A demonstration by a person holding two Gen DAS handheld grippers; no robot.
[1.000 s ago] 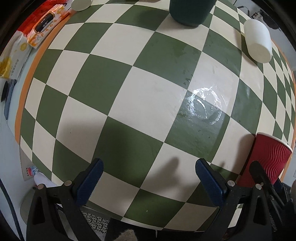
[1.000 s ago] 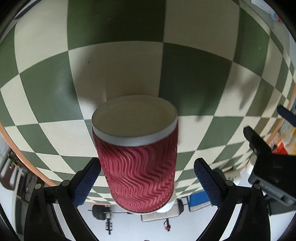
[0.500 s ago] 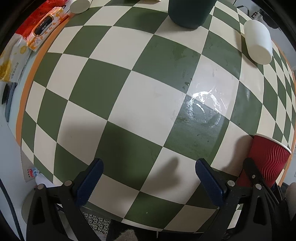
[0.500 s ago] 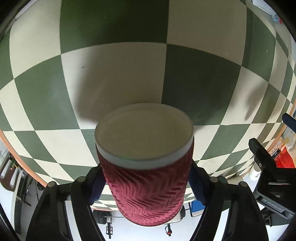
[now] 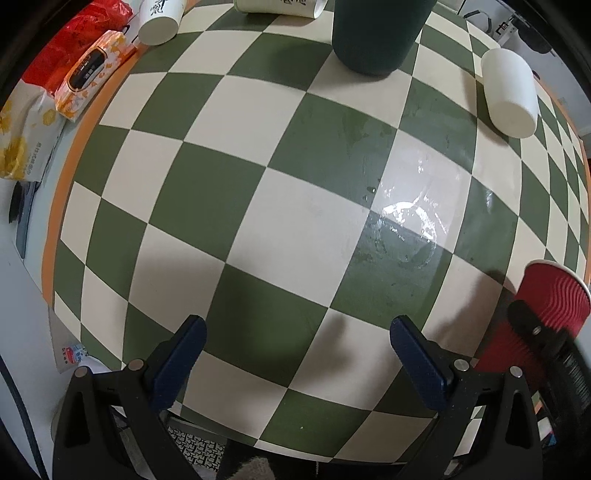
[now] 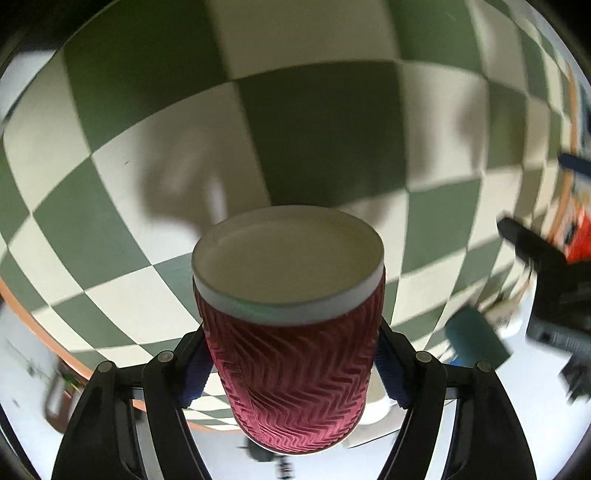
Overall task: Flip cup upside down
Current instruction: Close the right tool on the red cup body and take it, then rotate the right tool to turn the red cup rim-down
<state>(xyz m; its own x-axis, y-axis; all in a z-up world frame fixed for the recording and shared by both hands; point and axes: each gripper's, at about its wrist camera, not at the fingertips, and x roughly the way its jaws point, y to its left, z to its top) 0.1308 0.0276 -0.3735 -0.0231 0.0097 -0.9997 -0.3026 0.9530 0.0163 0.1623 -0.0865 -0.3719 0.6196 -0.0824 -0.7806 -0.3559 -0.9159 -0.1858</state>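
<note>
The red ribbed paper cup (image 6: 291,354) fills the middle of the right wrist view, its white flat end (image 6: 288,262) turned toward the checkered table. My right gripper (image 6: 290,365) is shut on the cup's sides and holds it above the table. The cup also shows in the left wrist view (image 5: 550,310) at the far right, with the right gripper on it. My left gripper (image 5: 295,362) is open and empty above the table's near edge.
A dark green container (image 5: 373,37) stands at the back of the green-and-cream checkered table (image 5: 258,206). A white cup (image 5: 511,96) lies on its side at the back right. More cups (image 5: 159,18) and snack packets (image 5: 88,74) sit at the back left. A wet patch (image 5: 406,229) glistens right of centre.
My right gripper closed on the red cup and lifted it off the table, swinging as it rose. The left gripper stayed open and nearly still.
</note>
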